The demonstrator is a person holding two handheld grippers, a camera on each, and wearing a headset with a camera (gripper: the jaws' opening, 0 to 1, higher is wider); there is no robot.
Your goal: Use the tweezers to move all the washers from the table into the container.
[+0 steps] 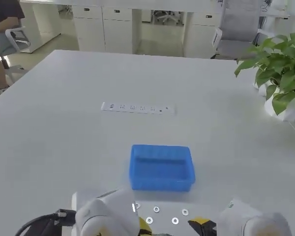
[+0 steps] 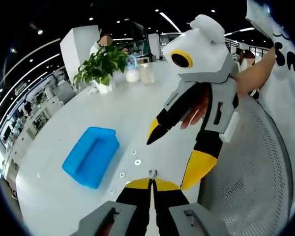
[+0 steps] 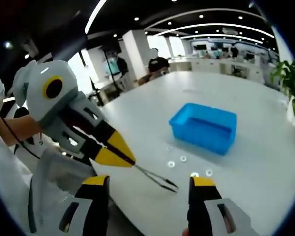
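While the washers [image 1: 156, 209] are lying loose on the white table [image 1: 64, 147], they are sitting in a small scatter just in front of the near wall of the blue container [image 1: 162, 167], close to it but not touching. The tweezers [image 3: 157, 178] are reaching toward that scatter with their thin tips nearly together, close to the nearest washer; whether they are touching it cannot be told. The left gripper [image 2: 152, 183] is pressing its yellow-tipped jaws tight together on the back end of the tweezers, which are sticking straight out ahead of them. The right gripper [image 3: 148, 181] is hovering beside it at the near edge of the table, keeping its jaws spread wide and gripping nothing. Beyond the container a white power strip [image 1: 137, 108] is lying flat, and a potted plant [image 1: 280, 69] is standing at the table's far right.
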